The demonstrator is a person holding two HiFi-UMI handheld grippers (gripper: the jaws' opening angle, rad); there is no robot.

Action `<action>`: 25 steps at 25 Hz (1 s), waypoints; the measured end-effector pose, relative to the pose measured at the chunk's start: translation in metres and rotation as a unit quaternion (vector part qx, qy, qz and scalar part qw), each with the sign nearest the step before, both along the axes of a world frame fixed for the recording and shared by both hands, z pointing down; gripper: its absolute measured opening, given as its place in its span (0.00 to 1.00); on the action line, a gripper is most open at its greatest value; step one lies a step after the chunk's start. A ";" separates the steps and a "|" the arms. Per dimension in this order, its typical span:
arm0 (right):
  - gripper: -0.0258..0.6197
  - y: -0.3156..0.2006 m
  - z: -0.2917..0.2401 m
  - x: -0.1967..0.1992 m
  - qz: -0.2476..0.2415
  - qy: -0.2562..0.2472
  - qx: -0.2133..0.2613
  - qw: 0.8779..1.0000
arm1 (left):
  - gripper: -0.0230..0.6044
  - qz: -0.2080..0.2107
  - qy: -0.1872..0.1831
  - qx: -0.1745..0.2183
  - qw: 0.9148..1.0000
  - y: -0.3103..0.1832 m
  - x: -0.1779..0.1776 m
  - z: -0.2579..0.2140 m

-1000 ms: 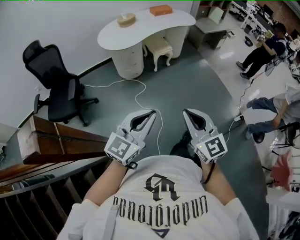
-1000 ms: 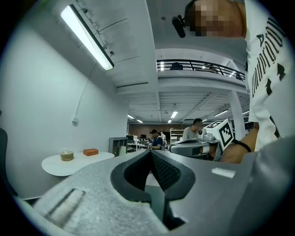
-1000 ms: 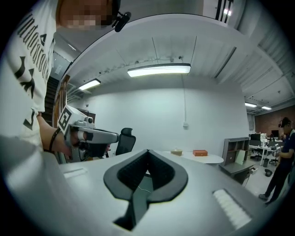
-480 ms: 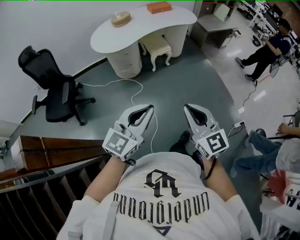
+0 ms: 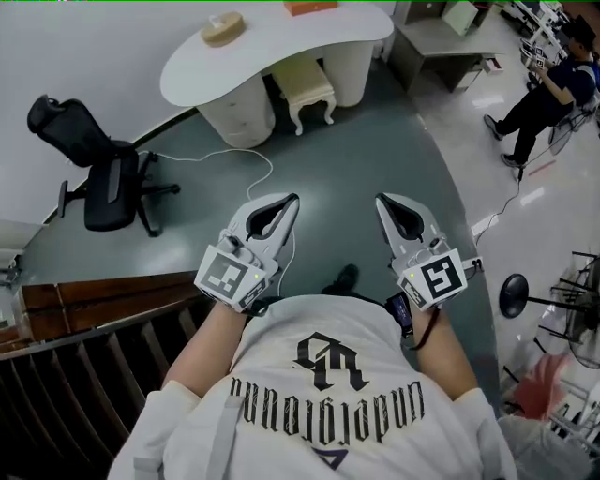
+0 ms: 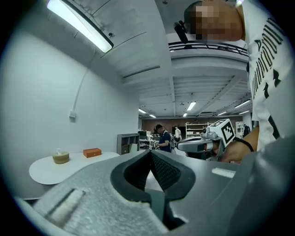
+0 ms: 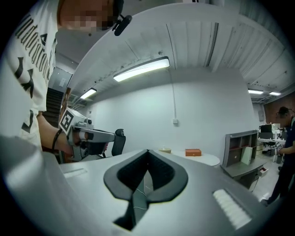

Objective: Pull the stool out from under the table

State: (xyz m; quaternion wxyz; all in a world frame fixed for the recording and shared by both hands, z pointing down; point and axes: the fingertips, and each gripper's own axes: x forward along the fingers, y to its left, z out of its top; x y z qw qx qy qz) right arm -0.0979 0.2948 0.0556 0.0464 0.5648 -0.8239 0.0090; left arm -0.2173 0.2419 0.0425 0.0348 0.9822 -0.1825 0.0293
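Floor (image 5: 375,159): smooth grey-green, slightly glossy. White T-shirt (image 5: 328,394): black gothic lettering plus a logo, upside down in the head view, not clear enough to quote. White kidney-shaped table (image 5: 281,42) on two rounded pedestals, far edge cut off by the frame. Black swivel office chair (image 5: 94,169) left of it. Cream cushioned stool with carved legs (image 5: 305,91) sits tucked between the pedestals, back part hidden under the top, well apart from both grippers. Left gripper (image 5: 291,201) and right gripper (image 5: 382,201): grey plastic, ribbed black pads pressed tip to tip, nothing between them; black-and-white square markers on the cubes. Orange box (image 5: 309,7) on the table, mostly cropped.
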 end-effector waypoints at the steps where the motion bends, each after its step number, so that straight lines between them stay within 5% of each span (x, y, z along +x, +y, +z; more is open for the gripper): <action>1: 0.04 -0.003 0.002 0.013 -0.002 0.000 -0.003 1.000 | 0.05 -0.004 -0.002 -0.002 1.000 -0.003 0.011 0.002; 10: 0.04 -0.039 0.027 0.098 -0.003 -0.021 -0.030 0.999 | 0.05 -0.023 -0.015 -0.026 0.999 -0.040 0.076 0.026; 25: 0.04 -0.149 0.031 0.123 -0.027 -0.003 -0.038 0.999 | 0.05 -0.026 -0.007 -0.027 0.999 -0.146 0.108 0.032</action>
